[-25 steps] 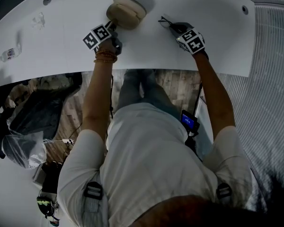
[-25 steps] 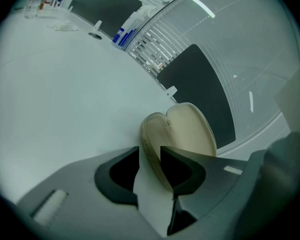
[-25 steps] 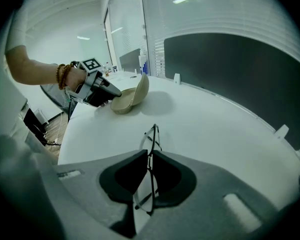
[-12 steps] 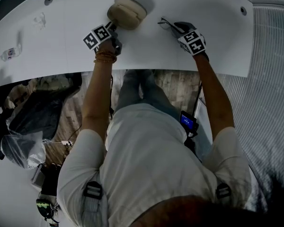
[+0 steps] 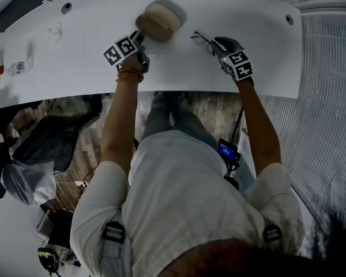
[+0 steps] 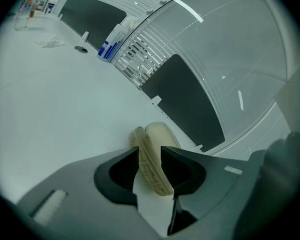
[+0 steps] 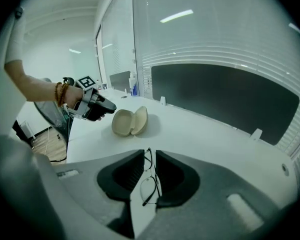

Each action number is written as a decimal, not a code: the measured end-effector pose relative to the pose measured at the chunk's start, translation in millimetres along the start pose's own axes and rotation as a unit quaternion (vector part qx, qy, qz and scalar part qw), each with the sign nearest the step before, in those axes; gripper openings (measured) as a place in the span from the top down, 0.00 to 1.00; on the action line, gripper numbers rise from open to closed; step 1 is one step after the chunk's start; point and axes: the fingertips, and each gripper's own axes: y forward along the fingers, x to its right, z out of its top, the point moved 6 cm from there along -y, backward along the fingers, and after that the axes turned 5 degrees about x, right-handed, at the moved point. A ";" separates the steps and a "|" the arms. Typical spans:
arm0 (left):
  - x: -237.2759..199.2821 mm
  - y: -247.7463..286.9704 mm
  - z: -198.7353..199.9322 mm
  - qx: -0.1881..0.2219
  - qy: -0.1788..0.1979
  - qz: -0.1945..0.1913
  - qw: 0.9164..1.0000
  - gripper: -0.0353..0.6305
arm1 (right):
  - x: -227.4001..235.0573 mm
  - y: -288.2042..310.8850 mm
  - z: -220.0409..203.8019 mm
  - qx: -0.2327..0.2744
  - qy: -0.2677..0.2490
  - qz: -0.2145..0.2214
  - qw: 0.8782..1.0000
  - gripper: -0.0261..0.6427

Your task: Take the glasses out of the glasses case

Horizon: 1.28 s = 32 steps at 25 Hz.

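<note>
The beige glasses case (image 5: 159, 22) lies open on the white table (image 5: 92, 56), both shells showing in the right gripper view (image 7: 130, 121). My left gripper (image 5: 142, 35) hovers at its near-left side. In the left gripper view the near shell (image 6: 152, 169) shows in the gap of that gripper (image 6: 150, 148). Its jaws are opening, and I see no pad pressing on the shell. The thin black-framed glasses (image 5: 200, 37) lie on the table to the right of the case. My right gripper (image 5: 214, 42) hangs just above them, jaws parted, the glasses (image 7: 150, 176) seen through its gap (image 7: 150, 153).
Small bottles (image 5: 14, 68) stand at the table's far left end and a blue-and-white bottle (image 6: 109, 46) at its back edge. Dark panels (image 7: 225, 99) line the back of the table. The table's front edge (image 5: 161, 88) runs just behind both hands.
Both grippers have lifted a little off the table. The right gripper has drawn back from the glasses, which stay on the table. The case has not moved.
</note>
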 end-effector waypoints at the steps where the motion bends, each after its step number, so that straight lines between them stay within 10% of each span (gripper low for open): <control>1: 3.0 -2.9 2.5 0.001 0.003 -0.003 1.000 0.73 | -0.6 -3.6 2.7 0.005 0.004 -0.003 1.000 0.85; 17: 105.8 -102.5 47.5 0.040 0.075 -0.126 0.988 0.74 | -17.9 -99.8 109.4 0.148 0.028 -0.072 0.986 0.85; 32: 241.2 -209.8 51.9 0.107 0.262 -0.241 0.928 0.79 | -107.7 -197.8 222.4 0.321 0.022 -0.050 0.945 0.85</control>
